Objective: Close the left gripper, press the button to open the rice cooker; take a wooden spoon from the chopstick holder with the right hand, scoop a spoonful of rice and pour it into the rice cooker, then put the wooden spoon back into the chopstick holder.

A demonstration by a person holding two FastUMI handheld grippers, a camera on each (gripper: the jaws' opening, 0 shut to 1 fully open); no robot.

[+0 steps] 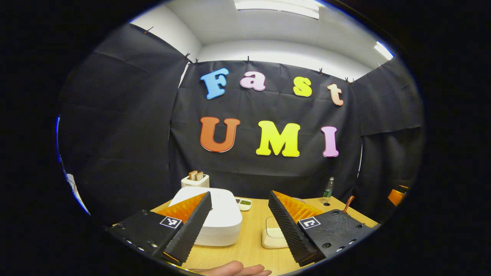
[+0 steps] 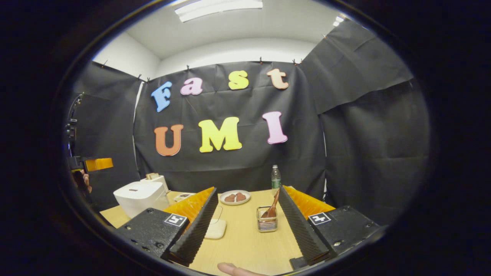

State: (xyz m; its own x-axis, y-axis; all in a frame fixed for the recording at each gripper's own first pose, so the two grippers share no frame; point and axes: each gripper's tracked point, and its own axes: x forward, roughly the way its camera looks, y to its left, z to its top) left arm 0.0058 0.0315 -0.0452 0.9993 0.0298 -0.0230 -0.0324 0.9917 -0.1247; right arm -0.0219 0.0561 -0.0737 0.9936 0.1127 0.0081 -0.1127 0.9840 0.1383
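White rice cooker (image 1: 215, 218), lid down, just ahead of the left gripper (image 1: 239, 224), partly behind its left finger. Fingers spread wide, nothing between them. Wooden spoon (image 2: 273, 207) leaning upright in the wire chopstick holder (image 2: 267, 224), ahead of the right gripper (image 2: 245, 230) toward its right finger; fingers likewise spread, empty. White container (image 2: 215, 229) by that gripper's left finger. Plate (image 2: 234, 197) and bottle (image 2: 275, 179) farther off on the wooden surface (image 2: 245, 245). Toaster (image 1: 195, 180) beyond the cooker.
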